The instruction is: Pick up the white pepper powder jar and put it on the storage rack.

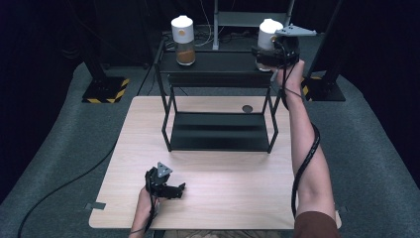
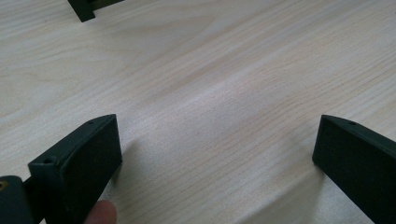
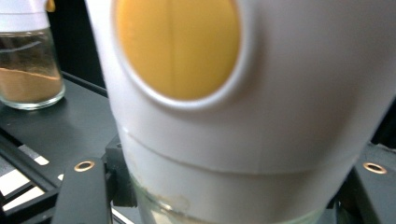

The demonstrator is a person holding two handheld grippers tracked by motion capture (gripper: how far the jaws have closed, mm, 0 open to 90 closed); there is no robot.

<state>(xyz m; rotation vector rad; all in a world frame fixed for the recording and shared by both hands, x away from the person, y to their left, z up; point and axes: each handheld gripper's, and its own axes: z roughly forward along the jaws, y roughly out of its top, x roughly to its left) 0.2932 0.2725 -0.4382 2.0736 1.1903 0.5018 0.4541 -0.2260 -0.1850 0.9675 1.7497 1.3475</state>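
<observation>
High view: right gripper (image 1: 271, 55) clamped on a white-capped glass spice jar (image 1: 270, 32) at the right end of the black metal two-tier shelf rack (image 1: 218, 62), top tier; whether resting or just clear of it, hard to tell. A second white-capped glass jar of brown powder (image 1: 183, 40) upright at the left end, well apart. Left gripper (image 1: 168, 187) low over the pale wooden bench (image 1: 237, 188).

Left gripper view: fingers (image 2: 79, 163) spread wide, nothing between, bare bench grain below.

Right gripper view: fingers (image 3: 81, 193) gripping the jar below its yellow-disc cap. Best kept upright, grip firm, moved slowly, clear of the rack edge and the other jar.
</observation>
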